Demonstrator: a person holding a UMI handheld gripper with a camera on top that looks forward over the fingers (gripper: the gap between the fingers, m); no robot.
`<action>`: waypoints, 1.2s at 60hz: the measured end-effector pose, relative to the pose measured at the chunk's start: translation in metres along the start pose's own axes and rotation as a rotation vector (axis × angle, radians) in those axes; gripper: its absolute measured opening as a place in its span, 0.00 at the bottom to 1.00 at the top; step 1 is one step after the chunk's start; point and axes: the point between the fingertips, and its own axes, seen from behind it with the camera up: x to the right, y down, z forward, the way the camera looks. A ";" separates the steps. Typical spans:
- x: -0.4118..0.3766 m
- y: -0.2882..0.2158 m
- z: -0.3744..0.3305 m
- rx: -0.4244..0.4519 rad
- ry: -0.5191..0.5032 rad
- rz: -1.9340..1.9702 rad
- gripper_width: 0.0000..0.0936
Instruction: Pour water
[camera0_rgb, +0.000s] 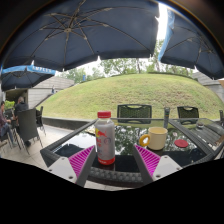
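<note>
So: outdoor glass table (60, 140), big umbrella (70, 30) overhead, grass bank behind. Bottle (105, 138) with red cap stands upright on the table, just ahead of the gripper (115, 160) and roughly at 11 o'clock from the midpoint between the fingers, nearer the left pad (82, 160) than the right. Jaws are wide, nothing held; bottle isn't touched on either side.

Yellow cup (155, 138) sits at about 2 o'clock, near the bottle but apart, with a small red item (182, 144) beyond it.

Handling guess: thin plastic, light-to-moderate (fill level hard to read), wall will flex and slip if squeezed hard. Grab mid-body on the label band, below the shoulder. Cap looks on, so pouring needs that sorted first.
</note>
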 end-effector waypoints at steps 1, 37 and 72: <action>-0.003 -0.001 0.008 -0.002 -0.002 0.000 0.85; -0.022 -0.015 0.135 0.025 0.030 0.041 0.41; 0.087 -0.117 0.168 0.253 -0.145 1.219 0.41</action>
